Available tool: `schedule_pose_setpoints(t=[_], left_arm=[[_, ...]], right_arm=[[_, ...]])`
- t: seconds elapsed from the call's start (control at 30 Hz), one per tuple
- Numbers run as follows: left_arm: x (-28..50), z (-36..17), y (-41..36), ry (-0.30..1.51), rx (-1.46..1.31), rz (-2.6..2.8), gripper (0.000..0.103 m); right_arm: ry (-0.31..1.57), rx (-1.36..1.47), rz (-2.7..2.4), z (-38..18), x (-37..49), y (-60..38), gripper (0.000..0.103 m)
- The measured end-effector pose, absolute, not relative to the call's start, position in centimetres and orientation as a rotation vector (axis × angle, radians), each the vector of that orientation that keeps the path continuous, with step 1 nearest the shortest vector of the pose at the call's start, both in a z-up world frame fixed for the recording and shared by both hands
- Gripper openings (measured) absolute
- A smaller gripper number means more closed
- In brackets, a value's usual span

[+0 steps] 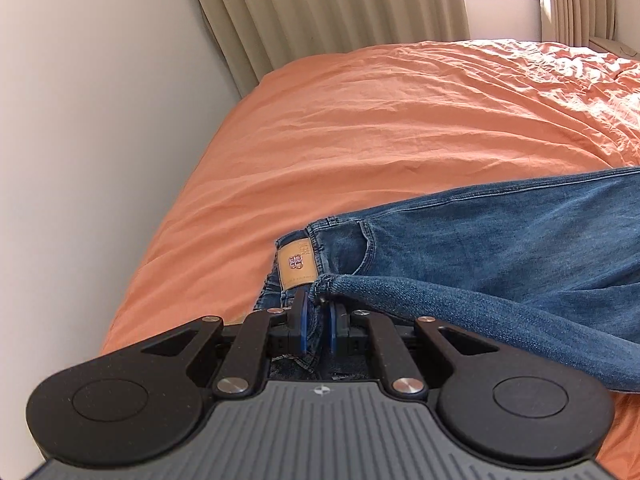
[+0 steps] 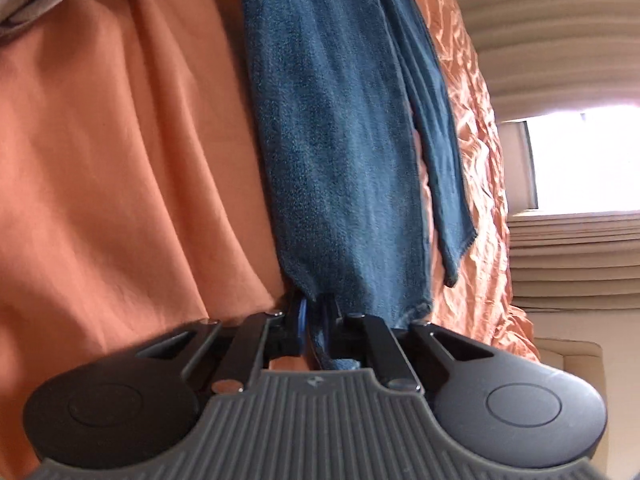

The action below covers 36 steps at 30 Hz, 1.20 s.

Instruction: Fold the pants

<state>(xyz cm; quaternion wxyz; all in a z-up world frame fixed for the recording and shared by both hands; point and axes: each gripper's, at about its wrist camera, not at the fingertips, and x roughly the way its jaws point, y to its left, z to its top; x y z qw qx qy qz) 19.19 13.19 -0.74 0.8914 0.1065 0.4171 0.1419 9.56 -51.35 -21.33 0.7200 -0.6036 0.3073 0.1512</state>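
The jeans (image 1: 500, 240) lie lengthwise on the orange bed cover (image 1: 360, 128), waistband and tan leather patch (image 1: 297, 263) at the near end by the wall. The left tongs (image 1: 316, 316) are clamped on denim at the waistband, where a turned-over hem edge also meets the pads. The right tongs (image 2: 316, 320) are closed tight on the hem of one leg (image 2: 336, 160), while the other leg's hem (image 2: 456, 240) lies loose beside it on the cover. To fold well, both grips likely need to hold firm and keep the cloth taut between them — slack would wrinkle the fold — and the free hem probably wants aligning with the held one before the halves meet.
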Motion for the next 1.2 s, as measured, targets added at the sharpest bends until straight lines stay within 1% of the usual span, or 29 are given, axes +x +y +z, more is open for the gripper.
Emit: schedule_pose_setpoints(t=[0.13,0.3,0.43,0.53,0.67,0.83,0.93,1.03,1.2], left_arm=[[18.0,-0.6,13.7,0.843,0.198,0.299,0.011],[16.0,0.2,14.9,0.799,0.142,0.317,0.010],[14.1,1.9,16.1,0.742,0.103,0.321,0.010],[13.2,3.6,16.7,0.700,0.089,0.308,0.010],[14.6,5.1,16.7,0.683,0.096,0.297,0.010],[18.6,4.9,16.9,0.699,0.113,0.299,0.010],[21.8,3.9,17.1,0.728,0.153,0.292,0.010],[26.2,1.8,17.1,0.771,0.193,0.296,0.010],[34.1,-3.5,17.2,0.859,0.263,0.286,0.010]], right_arm=[[0.591,-1.245,0.172,-17.9,9.6,-51.3,0.000],[0.505,-1.094,-0.012,-11.6,11.1,-50.7,0.000],[0.443,-0.964,-0.132,-6.1,12.4,-50.3,0.000],[0.428,-0.863,-0.200,-1.6,14.4,-50.5,0.000],[0.449,-0.813,-0.241,1.4,18.3,-50.1,0.000],[0.507,-0.826,-0.251,1.4,24.2,-48.9,0.000],[0.562,-0.821,-0.236,-0.2,28.6,-48.4,0.000],[0.627,-0.838,-0.219,-3.0,33.4,-48.1,0.000],[0.733,-0.904,-0.194,-10.2,42.7,-47.3,0.000]])
